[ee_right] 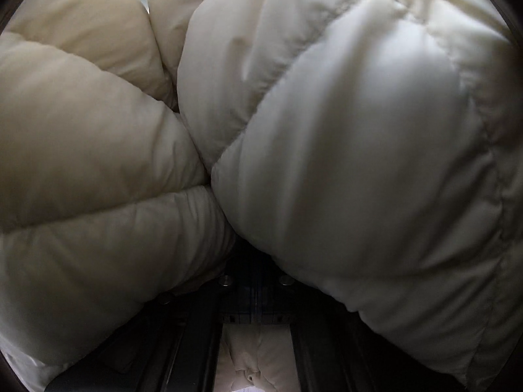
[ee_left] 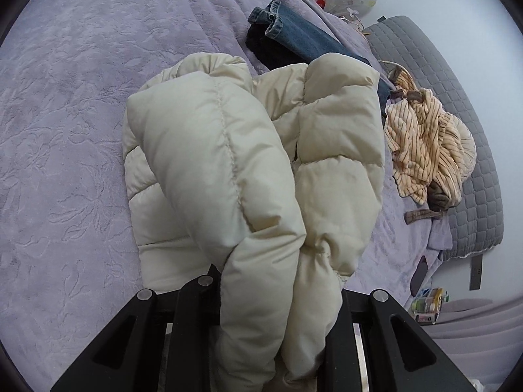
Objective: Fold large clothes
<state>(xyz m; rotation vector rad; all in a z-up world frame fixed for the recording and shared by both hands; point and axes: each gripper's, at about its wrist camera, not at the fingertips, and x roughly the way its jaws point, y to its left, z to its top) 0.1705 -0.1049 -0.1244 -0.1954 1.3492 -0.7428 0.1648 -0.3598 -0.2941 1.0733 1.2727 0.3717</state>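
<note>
The left gripper (ee_left: 278, 297) clamps a bunched fold of the cream puffer jacket (ee_left: 248, 163), which hangs over the lilac bedspread (ee_left: 72, 114). The right gripper (ee_right: 255, 281) is fully closed, its fingers buried in the jacket's padding.

A bed under a lilac embossed bedspread (ee_left: 72, 104), a cream puffer jacket (ee_left: 228, 150) partly resting on it, folded blue jeans (ee_left: 300, 32) over a dark garment (ee_left: 261, 47) beyond, a striped peach garment (ee_left: 421, 140) crumpled beside a grey quilted pillow (ee_left: 457, 75).
</note>
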